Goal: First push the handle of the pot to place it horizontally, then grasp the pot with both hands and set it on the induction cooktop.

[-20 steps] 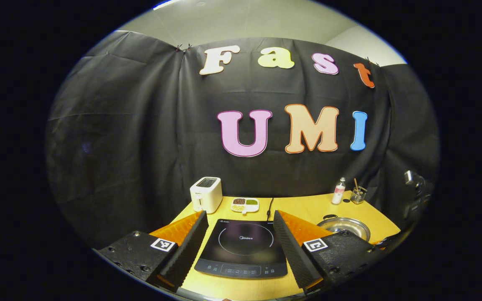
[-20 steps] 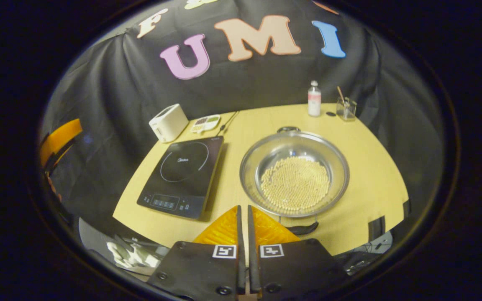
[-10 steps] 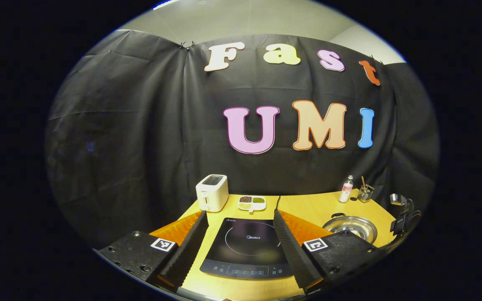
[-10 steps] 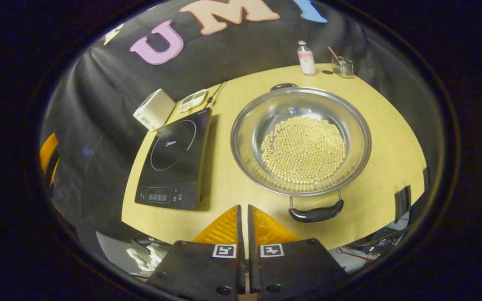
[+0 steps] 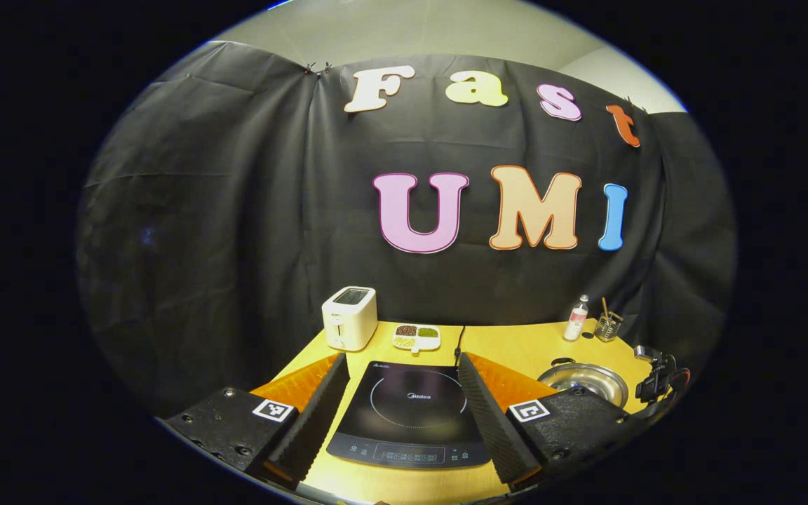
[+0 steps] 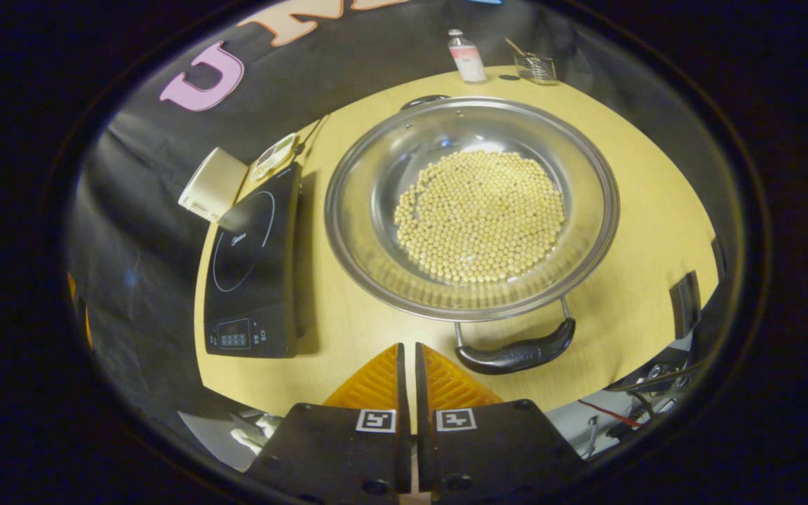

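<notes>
A steel pot holding pale beans rests on the yellow table, right of the black induction cooktop. Its near black handle points toward me, the far handle toward the wall. My right gripper is shut with nothing in it, hovering just left of the near handle. In the left gripper view my left gripper stands open above the near edge of the cooktop, with the pot off to the right. The right gripper appears there beside the pot.
A white toaster and a small divided dish sit behind the cooktop, whose cord runs to the wall. A bottle and a glass holder stand at the back right. The table's front edge lies under my right gripper.
My right gripper has moved forward and down toward the pot, whose near handle now lies close to its fingertips. The left gripper has only drifted slightly and stays open.
</notes>
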`<state>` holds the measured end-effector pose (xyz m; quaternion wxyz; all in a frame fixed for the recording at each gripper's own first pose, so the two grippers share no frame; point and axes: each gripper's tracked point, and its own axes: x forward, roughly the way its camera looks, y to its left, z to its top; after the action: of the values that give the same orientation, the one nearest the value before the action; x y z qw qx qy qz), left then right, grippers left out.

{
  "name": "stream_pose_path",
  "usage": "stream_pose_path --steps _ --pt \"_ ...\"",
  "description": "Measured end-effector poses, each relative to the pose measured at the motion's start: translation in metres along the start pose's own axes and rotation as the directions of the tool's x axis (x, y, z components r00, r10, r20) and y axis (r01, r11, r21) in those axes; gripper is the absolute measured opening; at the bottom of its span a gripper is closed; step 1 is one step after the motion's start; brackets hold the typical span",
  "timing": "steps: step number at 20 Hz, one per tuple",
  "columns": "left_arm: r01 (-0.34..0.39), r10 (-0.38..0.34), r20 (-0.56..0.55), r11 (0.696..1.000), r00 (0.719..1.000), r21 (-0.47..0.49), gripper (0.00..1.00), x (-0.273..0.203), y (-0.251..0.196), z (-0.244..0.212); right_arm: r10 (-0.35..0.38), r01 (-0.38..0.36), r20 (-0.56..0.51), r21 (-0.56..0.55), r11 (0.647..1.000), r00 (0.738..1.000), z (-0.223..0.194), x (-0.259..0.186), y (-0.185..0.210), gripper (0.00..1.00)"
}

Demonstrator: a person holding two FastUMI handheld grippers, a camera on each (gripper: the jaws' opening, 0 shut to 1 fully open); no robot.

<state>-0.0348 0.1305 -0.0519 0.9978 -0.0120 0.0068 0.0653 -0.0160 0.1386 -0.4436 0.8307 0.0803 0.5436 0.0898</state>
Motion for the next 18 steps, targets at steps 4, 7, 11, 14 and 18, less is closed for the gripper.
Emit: stream_pose_path --steps 4,7,11,14,18 --pt "0.02 -0.02 -0.003 1.0 1.0 -0.005 0.95 0.004 -0.002 -0.002 -0.041 0.041 0.02 -0.002 0.999 0.999 0.002 0.004 -0.012 0.06" --pt "0.035 -0.035 -0.015 0.999 0.999 0.017 0.92 0.007 -0.006 -0.007 -0.044 0.043 0.023 0.023 0.999 0.999 0.004 0.004 -0.016 0.04" --pt "0.059 -0.06 -0.041 0.998 0.997 -0.015 0.96 0.006 -0.019 -0.014 -0.078 0.078 0.031 0.023 0.997 0.996 0.015 0.002 -0.031 0.04" --pt "0.071 -0.074 -0.061 0.996 0.995 -0.057 0.96 0.007 -0.028 -0.021 -0.106 0.106 0.024 0.02 0.994 0.994 0.016 -0.004 -0.049 0.04" --pt "0.079 -0.085 -0.074 0.993 0.994 -0.085 0.96 0.01 -0.038 -0.024 -0.165 0.164 0.037 0.01 0.986 0.986 0.027 -0.01 -0.077 0.04"
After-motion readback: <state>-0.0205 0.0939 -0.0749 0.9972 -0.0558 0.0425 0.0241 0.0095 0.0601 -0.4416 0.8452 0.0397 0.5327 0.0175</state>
